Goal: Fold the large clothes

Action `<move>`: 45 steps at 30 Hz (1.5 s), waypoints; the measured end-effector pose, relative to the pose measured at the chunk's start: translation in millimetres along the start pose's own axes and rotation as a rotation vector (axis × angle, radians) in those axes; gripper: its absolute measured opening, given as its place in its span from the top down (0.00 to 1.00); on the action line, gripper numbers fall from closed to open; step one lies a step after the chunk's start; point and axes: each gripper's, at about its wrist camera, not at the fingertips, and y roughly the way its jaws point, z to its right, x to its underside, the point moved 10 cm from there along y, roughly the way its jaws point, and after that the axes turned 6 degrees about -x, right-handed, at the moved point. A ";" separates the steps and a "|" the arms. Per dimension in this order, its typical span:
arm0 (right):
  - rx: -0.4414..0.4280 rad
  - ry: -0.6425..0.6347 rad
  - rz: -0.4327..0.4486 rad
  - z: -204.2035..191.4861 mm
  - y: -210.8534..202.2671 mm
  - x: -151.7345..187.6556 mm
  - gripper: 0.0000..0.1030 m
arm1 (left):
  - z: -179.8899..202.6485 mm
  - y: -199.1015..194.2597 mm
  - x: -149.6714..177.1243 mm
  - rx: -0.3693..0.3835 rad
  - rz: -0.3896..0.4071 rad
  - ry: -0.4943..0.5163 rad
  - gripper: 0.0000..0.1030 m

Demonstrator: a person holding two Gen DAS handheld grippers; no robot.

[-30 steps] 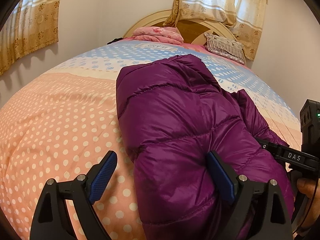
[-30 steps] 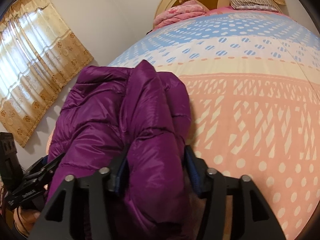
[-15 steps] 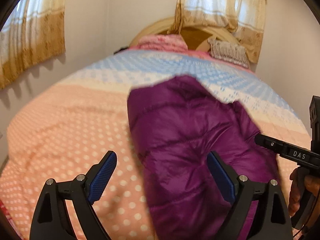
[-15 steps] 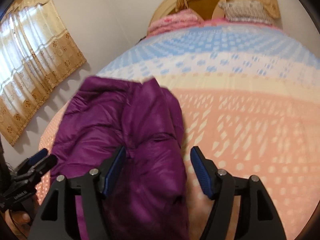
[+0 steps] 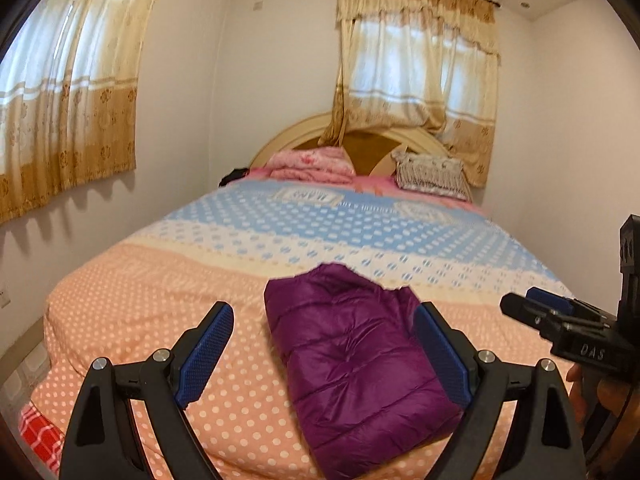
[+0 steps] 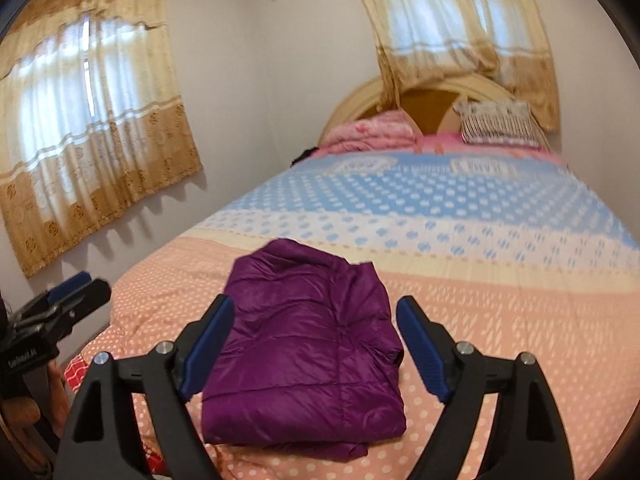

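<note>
Jaws, both tools: spread wide, gripping nothing. Left gripper and right gripper each held above the near end of the bed, apart from the fabric, black frames with blue ribbed pads.

Bed: large, runs near to far; cover smooth cotton-like, peach with white dots on the near part, a cream band, then blue-and-white dots at the far part. Arched cream headboard at the far end.

Curtains: sheer cream with gold patterned hems, one on the left wall, one behind the headboard.

Jacket: purple quilted puffer, glossy, stitched in puffy channels; folded to a compact, roughly rectangular bundle lying flat on the peach section at the near end of the bed, between the fingers in both views.

Pink bedding: folded stack, far left by the headboard.

Pillow: grey-white patterned, fringed, far right.

Red checked cloth: near left, below the bed edge.
</note>
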 end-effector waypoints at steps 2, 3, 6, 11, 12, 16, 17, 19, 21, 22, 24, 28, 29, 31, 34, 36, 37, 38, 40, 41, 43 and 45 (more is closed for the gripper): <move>0.002 -0.017 0.016 -3.4 -4.9 -3.6 0.16 | 1.8 -2.6 -4.1 0.003 0.012 0.000 0.11; 0.000 -0.020 0.023 -4.3 -7.7 -3.8 0.15 | 2.4 -4.2 -4.1 0.006 0.016 0.002 0.11; -0.006 -0.019 0.030 -2.5 -7.7 -4.3 0.15 | 5.4 -2.4 -2.9 0.006 0.014 0.010 0.11; -0.013 -0.018 0.025 -4.2 -11.1 0.6 0.15 | 7.5 -2.4 0.1 0.007 0.009 0.011 0.11; -0.015 -0.017 0.025 -6.6 -13.8 1.9 0.15 | 7.5 -2.8 0.1 0.006 0.011 0.009 0.11; -0.019 -0.018 0.024 -8.3 -13.7 4.2 0.15 | 6.9 -2.8 0.8 0.006 0.010 0.006 0.11; -0.021 -0.018 0.024 -8.4 -14.0 5.4 0.15 | 7.6 -2.9 1.2 0.005 0.010 0.008 0.11; -0.023 -0.016 0.021 -6.9 -13.1 7.2 0.15 | 8.9 -1.3 2.4 0.005 0.008 0.013 0.11; -0.025 -0.012 0.018 -6.4 -12.7 9.2 0.15 | 9.8 -0.7 2.8 0.005 0.006 0.015 0.11; -0.025 -0.012 0.018 -6.4 -13.0 9.7 0.15 | 9.8 -0.7 3.2 0.006 0.005 0.017 0.11; -0.025 -0.011 0.018 -6.1 -13.3 10.4 0.15 | 10.2 -0.7 4.0 0.005 0.004 0.019 0.11; -0.027 -0.007 0.016 -6.8 -12.5 11.7 0.15 | 10.0 0.7 5.5 0.003 0.000 0.018 0.11; -0.027 -0.006 0.016 -6.9 -11.8 12.8 0.15 | 9.8 0.7 5.4 0.002 -0.001 0.017 0.11; -0.027 -0.005 0.014 -7.0 -11.5 13.6 0.14 | 9.8 0.2 5.3 0.003 0.000 0.016 0.11; -0.031 -0.002 0.010 -7.0 -10.7 15.4 0.14 | 9.5 0.6 5.4 0.001 0.001 0.018 0.11; -0.033 -0.002 0.009 -7.4 -10.1 16.5 0.14 | 9.6 1.0 5.6 0.001 -0.002 0.017 0.11; -0.033 -0.002 0.008 -7.8 -9.9 17.3 0.14 | 9.6 0.7 5.6 0.002 -0.002 0.016 0.11; -0.032 0.000 0.009 -7.7 -9.7 16.4 0.14 | 9.2 0.8 5.6 0.002 -0.002 0.015 0.11; -0.034 0.002 0.008 -7.7 -9.7 17.1 0.14 | 9.0 1.1 6.0 0.001 -0.005 0.016 0.11; -0.035 0.004 0.008 -7.7 -9.7 17.8 0.14 | 9.1 1.0 6.0 0.002 -0.005 0.016 0.11; -0.036 0.005 0.007 -7.1 -9.9 19.1 0.14 | 9.4 1.1 5.9 0.003 -0.004 0.018 0.11; -0.037 0.006 0.007 -6.4 -10.0 19.1 0.14 | 9.7 0.9 6.2 0.001 -0.004 0.018 0.11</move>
